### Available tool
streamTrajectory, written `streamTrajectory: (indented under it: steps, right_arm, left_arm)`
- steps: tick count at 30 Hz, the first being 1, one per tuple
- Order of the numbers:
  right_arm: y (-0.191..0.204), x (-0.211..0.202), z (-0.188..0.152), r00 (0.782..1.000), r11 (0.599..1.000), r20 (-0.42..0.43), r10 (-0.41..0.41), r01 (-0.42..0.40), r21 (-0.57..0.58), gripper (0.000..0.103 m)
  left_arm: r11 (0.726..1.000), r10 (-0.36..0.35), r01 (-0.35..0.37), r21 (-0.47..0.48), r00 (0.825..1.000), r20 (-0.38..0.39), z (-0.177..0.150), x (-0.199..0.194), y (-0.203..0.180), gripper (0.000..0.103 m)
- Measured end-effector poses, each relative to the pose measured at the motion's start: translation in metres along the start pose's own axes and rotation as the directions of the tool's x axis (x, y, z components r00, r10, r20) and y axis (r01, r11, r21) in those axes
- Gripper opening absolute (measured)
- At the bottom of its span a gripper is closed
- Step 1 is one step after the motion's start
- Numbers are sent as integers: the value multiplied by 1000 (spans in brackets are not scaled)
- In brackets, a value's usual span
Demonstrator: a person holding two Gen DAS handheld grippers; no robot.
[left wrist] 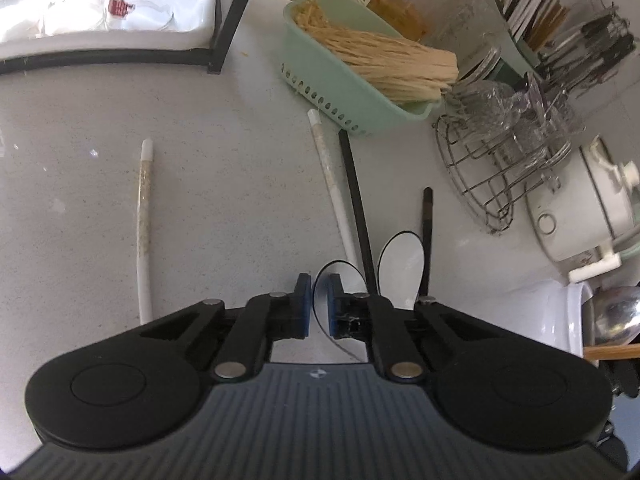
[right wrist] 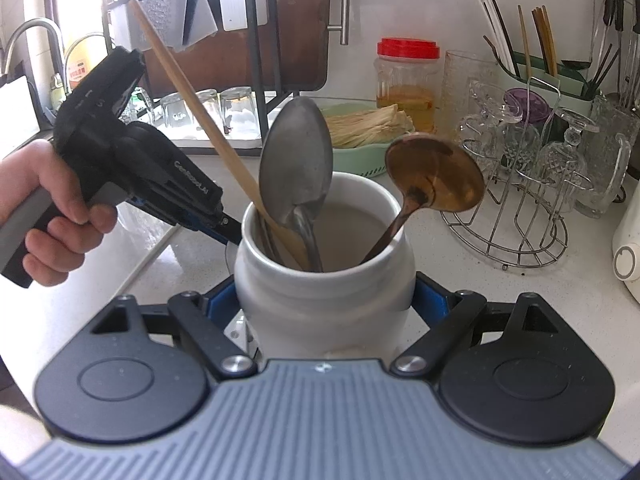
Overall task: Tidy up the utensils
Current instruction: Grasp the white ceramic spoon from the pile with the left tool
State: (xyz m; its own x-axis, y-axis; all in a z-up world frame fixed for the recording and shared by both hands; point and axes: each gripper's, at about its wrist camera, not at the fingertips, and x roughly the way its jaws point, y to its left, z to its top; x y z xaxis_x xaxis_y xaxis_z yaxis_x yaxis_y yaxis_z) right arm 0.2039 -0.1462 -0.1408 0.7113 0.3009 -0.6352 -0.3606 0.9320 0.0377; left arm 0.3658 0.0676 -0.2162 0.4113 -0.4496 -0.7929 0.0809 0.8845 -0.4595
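Observation:
My left gripper (left wrist: 319,300) is low over the counter, its jaws nearly closed around the thin black-rimmed edge of a white spoon (left wrist: 340,276). A second white spoon (left wrist: 402,264) lies just right of it. White chopsticks (left wrist: 332,184) (left wrist: 144,216) and black chopsticks (left wrist: 358,208) (left wrist: 427,232) lie on the counter. My right gripper (right wrist: 324,304) is shut on a white ceramic utensil jar (right wrist: 320,296). The jar holds a steel ladle (right wrist: 296,160), a copper spoon (right wrist: 434,176) and a wooden stick (right wrist: 208,124). The left gripper also shows in the right wrist view (right wrist: 230,226), beside the jar's left rim.
A green basket of dried noodles (left wrist: 360,68) stands behind the chopsticks. A wire rack of glasses (left wrist: 504,148) and a white cooker (left wrist: 584,208) are at the right. A black dish rack (left wrist: 224,40) with glasses is far left. A chopstick holder (right wrist: 552,80) stands at the back wall.

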Motion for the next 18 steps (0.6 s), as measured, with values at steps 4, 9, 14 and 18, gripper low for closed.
streamTrajectory:
  steps: [4,9,14,18]
  right_arm:
    - [-2,0,1,1000,1000,-6,13,-13,-12,91]
    - [-3,-1,2,999,999,-12,32,-32,-31,91]
    - [-6,0,5,998,997,-28,49,-51,-49,91]
    - [-7,3,8,998,997,-41,56,-58,-52,91]
  left_arm:
    - [997,62,-63,47,998,19,-3,-6,-15,5]
    - [985,145,-151,85,987,69,-12,-27,-37,4]
    - [966,228,-240,99,966,121,-22,-56,-55,4]
    - [948,289,-304,92,946,145,-28,-74,-64,4]
